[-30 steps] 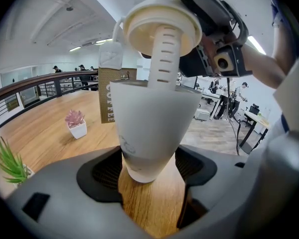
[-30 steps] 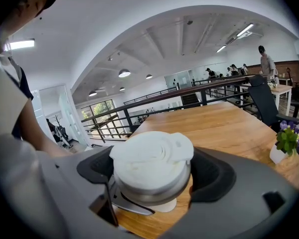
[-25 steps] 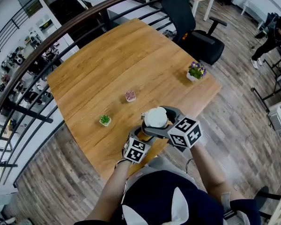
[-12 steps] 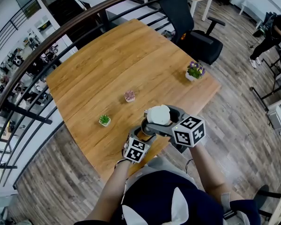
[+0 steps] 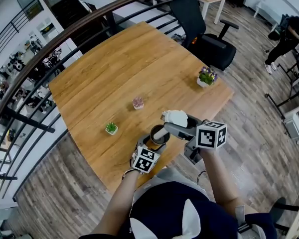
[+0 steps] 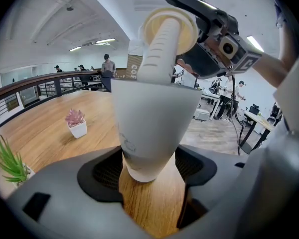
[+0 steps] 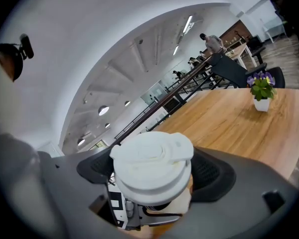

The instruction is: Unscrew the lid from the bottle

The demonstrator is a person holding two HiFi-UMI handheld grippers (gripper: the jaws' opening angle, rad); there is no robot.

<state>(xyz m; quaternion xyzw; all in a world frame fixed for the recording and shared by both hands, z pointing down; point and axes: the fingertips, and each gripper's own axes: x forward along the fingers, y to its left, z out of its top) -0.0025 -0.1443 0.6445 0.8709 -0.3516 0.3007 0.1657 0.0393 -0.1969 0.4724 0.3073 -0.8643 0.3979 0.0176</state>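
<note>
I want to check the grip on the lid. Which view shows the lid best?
The right gripper view: the lid sits clamped in the right gripper, top facing the camera. The left gripper view shows only its underside and tube, above the bottle. The head view shows it small, tilted.

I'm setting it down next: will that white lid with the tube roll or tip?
Probably it tips: the lid is round, and its stiff-looking tube juts from the underside, so it likely can't sit flat. It looks like light plastic, so it may slide.
</note>
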